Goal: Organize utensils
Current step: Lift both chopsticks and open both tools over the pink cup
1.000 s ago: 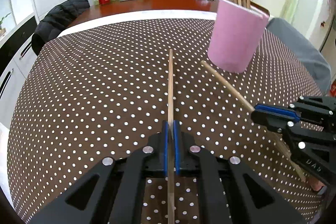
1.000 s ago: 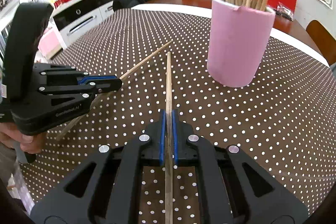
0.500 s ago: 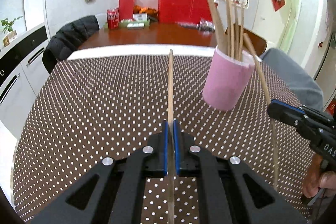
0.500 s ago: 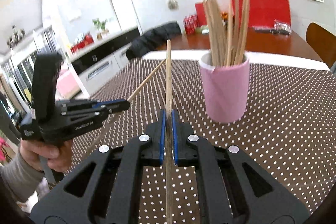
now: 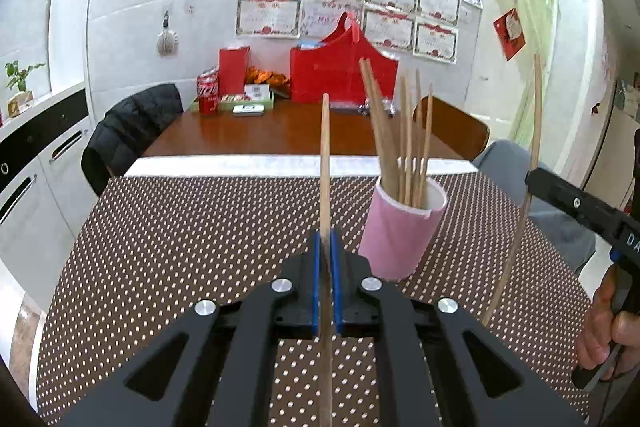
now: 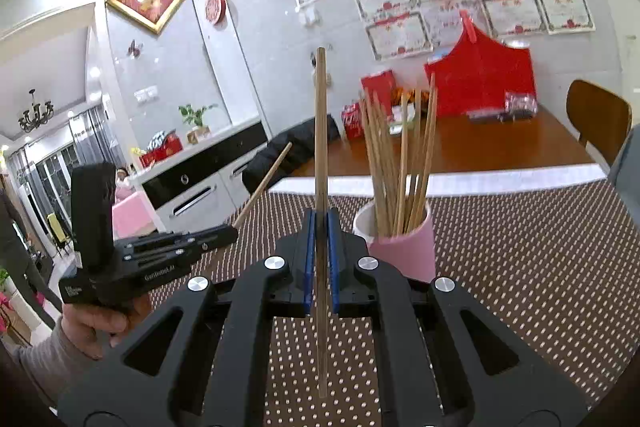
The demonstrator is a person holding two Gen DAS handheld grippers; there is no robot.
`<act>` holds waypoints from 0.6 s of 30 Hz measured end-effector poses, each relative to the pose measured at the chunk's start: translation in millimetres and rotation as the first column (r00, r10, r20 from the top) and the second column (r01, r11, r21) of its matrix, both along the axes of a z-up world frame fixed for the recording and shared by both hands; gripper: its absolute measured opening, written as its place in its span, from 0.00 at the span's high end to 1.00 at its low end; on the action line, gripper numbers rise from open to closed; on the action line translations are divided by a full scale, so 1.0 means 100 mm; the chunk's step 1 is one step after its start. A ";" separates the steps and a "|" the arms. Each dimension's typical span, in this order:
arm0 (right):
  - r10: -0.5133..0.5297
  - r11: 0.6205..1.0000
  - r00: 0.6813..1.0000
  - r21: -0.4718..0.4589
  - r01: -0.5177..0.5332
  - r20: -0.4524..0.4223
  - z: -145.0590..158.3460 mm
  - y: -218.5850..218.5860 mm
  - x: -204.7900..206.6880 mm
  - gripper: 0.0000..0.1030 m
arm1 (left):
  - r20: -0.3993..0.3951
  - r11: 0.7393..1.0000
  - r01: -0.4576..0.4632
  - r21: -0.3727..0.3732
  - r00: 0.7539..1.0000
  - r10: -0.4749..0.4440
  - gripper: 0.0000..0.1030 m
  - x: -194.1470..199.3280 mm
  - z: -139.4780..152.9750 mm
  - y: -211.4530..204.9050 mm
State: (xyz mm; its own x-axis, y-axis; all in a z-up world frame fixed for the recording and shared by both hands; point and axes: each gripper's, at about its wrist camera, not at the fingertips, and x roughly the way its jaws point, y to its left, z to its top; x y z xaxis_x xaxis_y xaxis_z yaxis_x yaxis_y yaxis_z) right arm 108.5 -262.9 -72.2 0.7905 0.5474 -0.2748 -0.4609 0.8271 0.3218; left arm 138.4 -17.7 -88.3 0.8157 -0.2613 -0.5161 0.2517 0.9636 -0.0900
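Observation:
A pink cup [image 5: 402, 233] [image 6: 404, 247] stands on the polka-dot tablecloth and holds several wooden chopsticks. My left gripper [image 5: 325, 239] is shut on one wooden chopstick [image 5: 325, 167], which points up and forward, left of the cup. My right gripper [image 6: 320, 223] is shut on a second chopstick [image 6: 320, 131], raised above the table just left of the cup. In the left wrist view the right gripper [image 5: 536, 181] enters from the right edge with its chopstick [image 5: 530, 163] standing steeply. In the right wrist view the left gripper [image 6: 230, 233] sits at the left with its chopstick [image 6: 264, 185] slanting up.
The brown dotted tablecloth [image 5: 200, 239] covers the near table. Behind it a wooden table [image 5: 280, 135] carries red bags, a can and boxes. A chair with a black jacket [image 5: 132, 127] stands at the left, a wooden chair [image 6: 596, 119] at the right.
Both grippers have risen off the table with their chopsticks and tilted upward. The chopsticks now stand steeper, and the cup appears lower and farther off in both views.

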 end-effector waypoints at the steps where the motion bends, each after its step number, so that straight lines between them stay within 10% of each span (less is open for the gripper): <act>1: -0.006 1.000 1.000 0.002 0.006 0.010 0.04 -0.02 0.00 0.94 | 0.011 1.000 0.003 -0.008 1.000 -0.003 0.95 0.01 0.04 -0.01; 18: -0.103 0.991 0.975 0.104 0.083 0.196 1.03 -0.39 0.37 0.94 | 0.293 0.968 0.157 -0.196 0.951 -0.095 0.95 0.45 0.83 -0.24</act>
State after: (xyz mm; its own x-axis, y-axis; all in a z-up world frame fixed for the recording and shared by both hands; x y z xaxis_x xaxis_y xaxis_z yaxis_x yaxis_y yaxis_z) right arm 145.7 -302.1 30.6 0.8728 0.4849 -0.0560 -0.4465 0.8395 0.3098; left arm 183.3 -41.5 -4.8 0.8717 -0.4505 -0.1929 0.4147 0.8879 -0.1993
